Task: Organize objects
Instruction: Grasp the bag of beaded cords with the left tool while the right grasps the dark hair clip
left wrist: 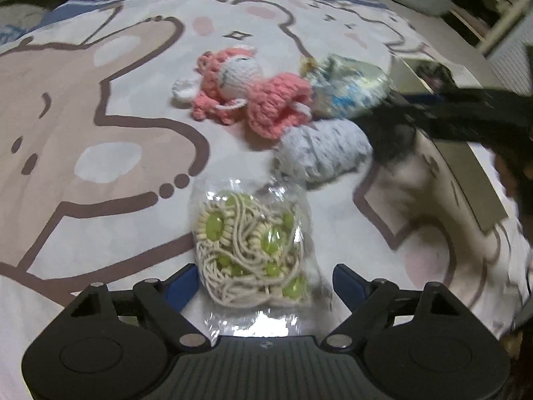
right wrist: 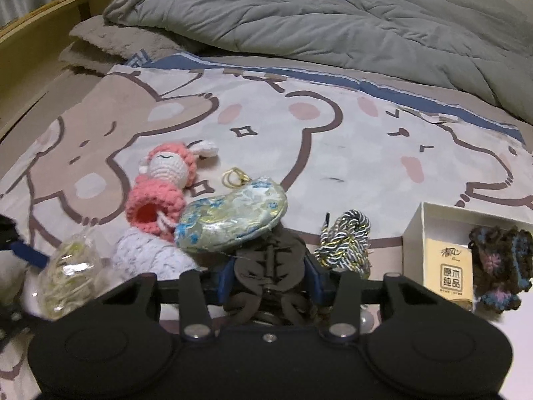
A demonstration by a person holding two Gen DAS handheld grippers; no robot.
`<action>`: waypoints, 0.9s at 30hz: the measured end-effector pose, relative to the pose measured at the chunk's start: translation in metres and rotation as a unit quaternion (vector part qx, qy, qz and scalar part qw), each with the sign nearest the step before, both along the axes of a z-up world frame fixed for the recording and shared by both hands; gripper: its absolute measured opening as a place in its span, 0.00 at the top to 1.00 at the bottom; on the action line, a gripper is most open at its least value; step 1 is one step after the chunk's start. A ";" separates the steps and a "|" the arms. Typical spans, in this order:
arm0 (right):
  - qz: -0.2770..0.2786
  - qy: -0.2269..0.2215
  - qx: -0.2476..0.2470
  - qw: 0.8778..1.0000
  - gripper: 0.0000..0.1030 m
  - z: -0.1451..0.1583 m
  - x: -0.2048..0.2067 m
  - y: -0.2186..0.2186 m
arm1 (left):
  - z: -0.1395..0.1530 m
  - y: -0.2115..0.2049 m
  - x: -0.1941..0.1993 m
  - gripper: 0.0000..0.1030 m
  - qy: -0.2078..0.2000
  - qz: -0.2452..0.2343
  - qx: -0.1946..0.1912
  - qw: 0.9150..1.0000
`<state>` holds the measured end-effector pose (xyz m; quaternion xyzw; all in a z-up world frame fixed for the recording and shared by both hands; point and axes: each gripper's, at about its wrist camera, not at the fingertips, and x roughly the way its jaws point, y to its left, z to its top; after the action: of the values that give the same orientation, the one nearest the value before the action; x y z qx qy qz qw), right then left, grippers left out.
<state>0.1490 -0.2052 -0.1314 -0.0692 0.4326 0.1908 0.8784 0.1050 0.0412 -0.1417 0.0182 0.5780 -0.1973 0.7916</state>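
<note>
My left gripper point(left wrist: 263, 283) is open, its blue pads on either side of a clear bag of cream cord and green beads point(left wrist: 250, 250) lying on the bedspread. That bag also shows in the right wrist view point(right wrist: 66, 280). My right gripper point(right wrist: 269, 276) is shut on a dark brown knotted ornament point(right wrist: 266, 266). A pink crochet doll point(left wrist: 240, 90) point(right wrist: 163, 186), a brocade pouch point(left wrist: 346, 86) point(right wrist: 233, 220) and a pale knitted piece point(left wrist: 323, 153) point(right wrist: 146, 256) lie together beyond.
A white open box point(right wrist: 429, 230) at the right holds a yellow packet point(right wrist: 449, 270) and a dark crochet piece point(right wrist: 499, 263). A twisted silver-gold cord point(right wrist: 346, 243) lies next to it. A grey duvet point(right wrist: 333, 20) is bunched at the back. The right arm shows blurred in the left wrist view point(left wrist: 449, 113).
</note>
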 end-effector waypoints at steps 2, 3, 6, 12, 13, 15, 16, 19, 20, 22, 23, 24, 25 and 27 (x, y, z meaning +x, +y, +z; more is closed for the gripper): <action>0.001 0.005 0.008 1.000 0.56 0.006 -0.005 -0.002 | -0.001 -0.002 0.003 0.15 -0.001 0.015 0.004 1.000; 0.003 0.007 0.011 1.000 0.56 0.009 -0.008 -0.004 | -0.002 -0.003 0.005 0.15 0.000 0.024 0.006 1.000; -0.001 0.018 0.009 1.000 0.56 0.017 -0.016 -0.007 | -0.006 -0.006 0.008 0.15 0.008 0.044 0.012 0.999; 0.001 0.054 0.008 0.998 0.56 0.017 -0.036 -0.016 | -0.010 -0.003 0.011 0.16 0.012 0.075 0.016 0.997; 0.005 0.062 0.005 0.998 0.56 0.015 -0.040 -0.016 | -0.010 -0.002 0.011 0.17 0.013 0.081 0.014 0.997; 0.012 0.080 -0.003 0.997 0.56 0.011 -0.048 -0.014 | -0.009 -0.001 0.011 0.20 0.014 0.085 0.017 0.996; 0.015 0.087 -0.007 0.996 0.56 0.008 -0.051 -0.013 | -0.009 -0.001 0.010 0.21 0.013 0.085 0.020 0.996; 0.016 0.083 -0.014 0.996 0.56 0.005 -0.056 -0.011 | -0.010 -0.003 0.009 0.21 0.015 0.088 0.025 0.996; 0.011 0.086 -0.010 0.996 0.55 0.005 -0.055 -0.011 | -0.010 -0.003 0.009 0.21 0.015 0.092 0.027 0.995; -0.007 0.093 -0.002 0.996 0.54 0.003 -0.054 -0.011 | -0.010 -0.004 0.009 0.22 0.013 0.099 0.032 0.994; -0.011 0.093 -0.003 0.996 0.53 0.003 -0.054 -0.011 | -0.010 -0.005 0.009 0.25 0.012 0.105 0.034 0.994; -0.013 0.092 -0.003 0.996 0.53 0.002 -0.053 -0.010 | -0.010 -0.006 0.010 0.29 0.011 0.113 0.033 0.993; -0.016 0.091 -0.002 0.996 0.53 0.001 -0.053 -0.010 | -0.010 -0.005 0.010 0.31 0.010 0.117 0.034 0.992; -0.024 0.093 0.001 0.995 0.54 0.001 -0.051 -0.011 | -0.008 -0.005 0.009 0.39 0.008 0.120 0.034 0.992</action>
<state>0.0985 -0.2160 -0.1307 -0.0396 0.5135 0.1761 0.8389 0.1140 0.0359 -0.1493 -0.0261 0.5886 -0.0818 0.8039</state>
